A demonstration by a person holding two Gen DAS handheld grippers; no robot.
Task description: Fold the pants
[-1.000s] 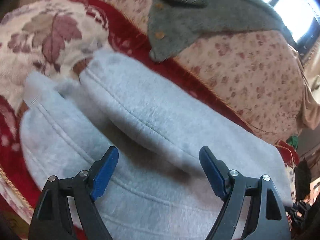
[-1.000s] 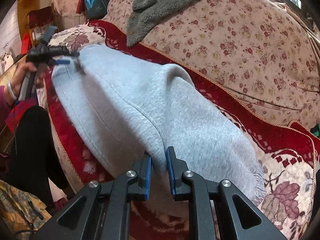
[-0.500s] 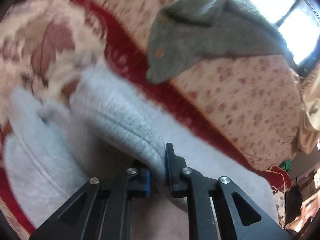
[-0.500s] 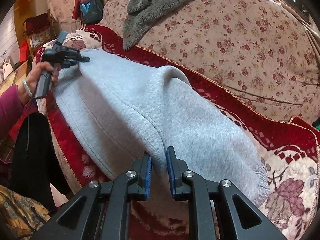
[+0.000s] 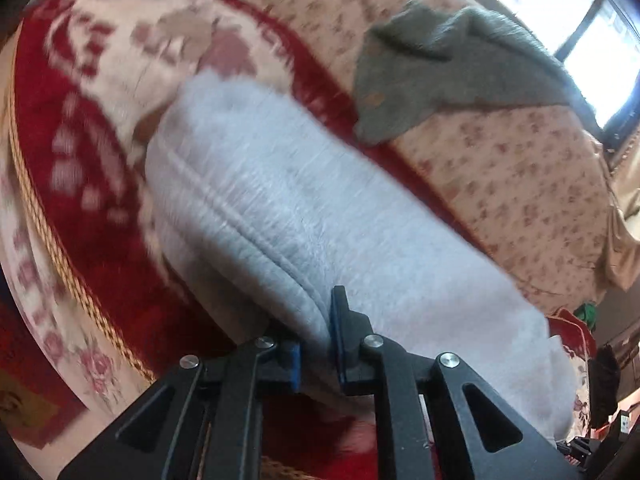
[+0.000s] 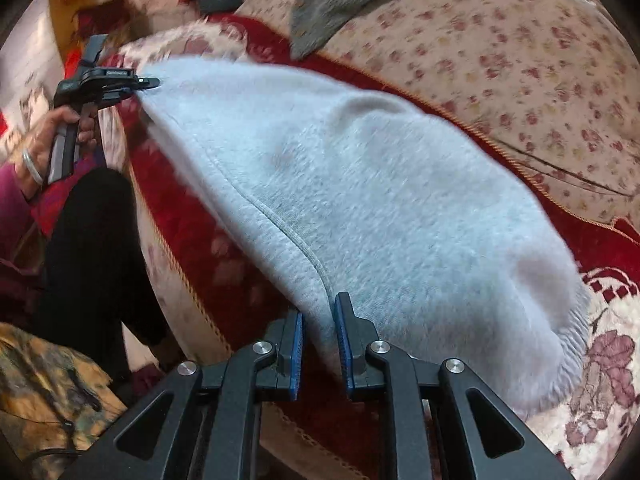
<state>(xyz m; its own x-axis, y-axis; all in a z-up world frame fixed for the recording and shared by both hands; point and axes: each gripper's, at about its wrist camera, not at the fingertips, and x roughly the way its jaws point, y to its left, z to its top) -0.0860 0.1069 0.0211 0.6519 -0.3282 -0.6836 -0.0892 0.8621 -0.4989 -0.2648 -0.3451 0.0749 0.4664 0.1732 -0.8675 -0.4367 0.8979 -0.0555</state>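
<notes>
On red sofa cover (image 6: 188,216), both grippers' jaws clench grey pants (image 6: 360,200); right opening.

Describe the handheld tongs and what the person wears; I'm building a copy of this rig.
Both tongs, left and right, are matte black plastic linkages with silver pivot bolts and blue rubber-lined pads. The left hand wears a silver bangle and a magenta sleeve.

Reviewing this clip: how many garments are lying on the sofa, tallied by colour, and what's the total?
Light grey pants, gripped by both the left gripper and the right gripper: 1
Dark grey fleece garment on the sofa back: 1
Total: 2
</notes>
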